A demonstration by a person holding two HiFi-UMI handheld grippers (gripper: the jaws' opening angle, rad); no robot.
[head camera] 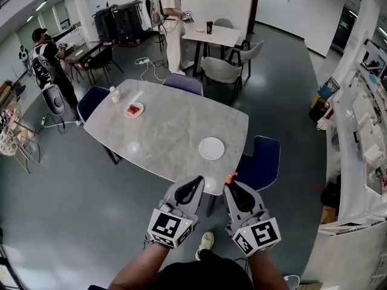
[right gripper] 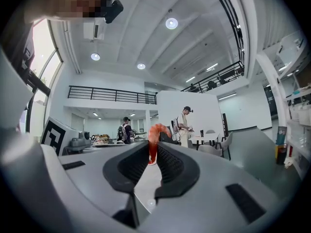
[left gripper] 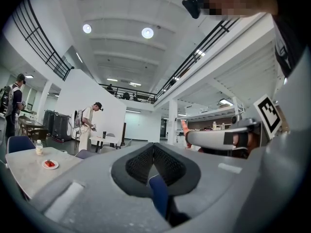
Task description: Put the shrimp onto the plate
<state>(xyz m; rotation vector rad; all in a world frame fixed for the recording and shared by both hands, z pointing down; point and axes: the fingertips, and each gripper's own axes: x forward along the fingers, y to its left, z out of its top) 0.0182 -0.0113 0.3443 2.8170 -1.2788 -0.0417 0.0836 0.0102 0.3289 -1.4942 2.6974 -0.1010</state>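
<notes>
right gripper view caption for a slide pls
Right gripper shut on an orange shrimp at its jaw tips, with a person standing in the hall beyond.

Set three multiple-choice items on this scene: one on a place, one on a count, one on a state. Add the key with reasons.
1. The shrimp is:
A. in the right gripper
B. on a chair seat
C. on the floor

2. Plates on the grey table:
A. one
B. two
C. four

3. The left gripper is:
A. wide open
B. shut, empty
C. shut on a cup

Key:
1 A, its jaws pinch it at the tips.
2 B, an empty white plate and a small plate with red food.
3 B, its jaws meet with nothing between.
</notes>
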